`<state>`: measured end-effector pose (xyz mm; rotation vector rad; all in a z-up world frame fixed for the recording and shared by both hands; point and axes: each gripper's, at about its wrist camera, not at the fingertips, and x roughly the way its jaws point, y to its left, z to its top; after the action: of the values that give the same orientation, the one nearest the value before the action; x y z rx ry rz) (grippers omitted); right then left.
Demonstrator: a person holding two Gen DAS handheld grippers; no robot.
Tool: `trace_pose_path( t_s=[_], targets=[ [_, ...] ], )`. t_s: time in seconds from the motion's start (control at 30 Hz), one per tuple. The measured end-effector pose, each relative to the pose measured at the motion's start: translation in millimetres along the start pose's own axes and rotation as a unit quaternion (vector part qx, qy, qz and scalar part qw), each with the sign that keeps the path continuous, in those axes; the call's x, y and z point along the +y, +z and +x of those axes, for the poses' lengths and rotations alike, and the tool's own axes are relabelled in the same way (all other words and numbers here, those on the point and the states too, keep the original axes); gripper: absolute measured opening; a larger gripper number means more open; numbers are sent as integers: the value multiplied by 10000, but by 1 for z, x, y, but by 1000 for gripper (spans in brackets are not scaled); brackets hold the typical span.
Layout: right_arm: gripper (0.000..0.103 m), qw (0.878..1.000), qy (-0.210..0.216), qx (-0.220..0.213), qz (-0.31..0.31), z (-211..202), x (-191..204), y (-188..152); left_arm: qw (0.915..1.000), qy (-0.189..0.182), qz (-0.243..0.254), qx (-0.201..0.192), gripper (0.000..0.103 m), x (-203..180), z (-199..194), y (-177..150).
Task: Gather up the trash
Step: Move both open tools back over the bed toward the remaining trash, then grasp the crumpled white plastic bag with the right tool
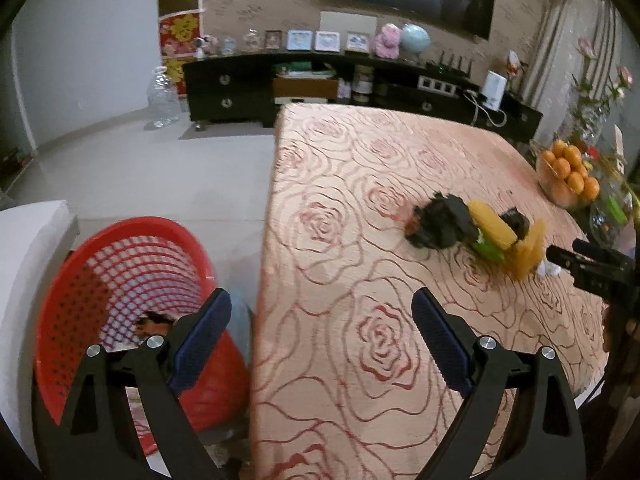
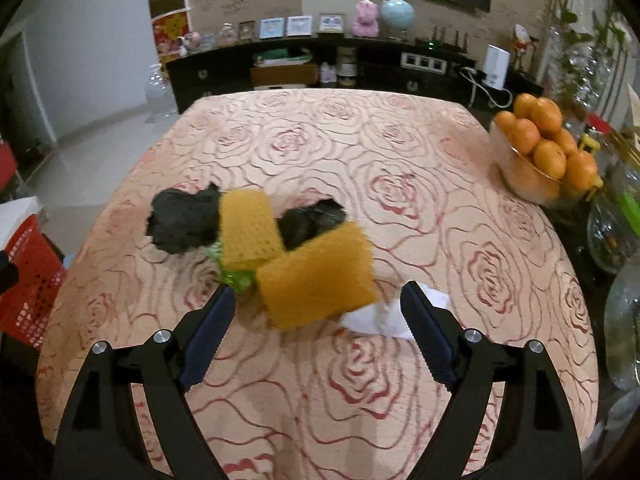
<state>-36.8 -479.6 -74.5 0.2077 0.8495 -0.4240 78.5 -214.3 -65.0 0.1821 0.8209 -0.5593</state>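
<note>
reaching: right gripper (image 2: 318, 308), fingers spread wide and holding nothing, lined up on the near yellow foam net (image 2: 316, 276) to straddle it.
trash: two foam nets, black crumpled wads (image 2: 182, 220), white tissue (image 2: 380, 316), clustered mid-table.
left gripper (image 1: 320, 320): spread, empty, near the table's left edge.
basket (image 1: 80, 264): red, left on the floor, handy for drops.

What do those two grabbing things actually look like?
Both look alike. The left tongs and right tongs each have two matte black angular arms with triangular cut-outs, joined by round silver bolts. Each arm ends in a dark blue pad with a finely ribbed face. No cables, markings or sleeves show.
</note>
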Motion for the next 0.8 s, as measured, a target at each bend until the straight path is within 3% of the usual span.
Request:
trace_pose_path(
  t_s=[0.27, 0.57, 0.8],
  targets=[
    [82, 9984, -433, 314, 181, 19, -27, -9, 9989, -352, 269, 129, 88, -36, 21, -4],
    [82, 9958, -517, 669, 353, 46, -39, -15, 9976, -568, 343, 190, 88, -51, 28, -10],
    [55, 9958, -434, 744, 318, 49, -37, -17, 9972, -563, 481, 85, 88, -57, 23, -12]
  ],
)
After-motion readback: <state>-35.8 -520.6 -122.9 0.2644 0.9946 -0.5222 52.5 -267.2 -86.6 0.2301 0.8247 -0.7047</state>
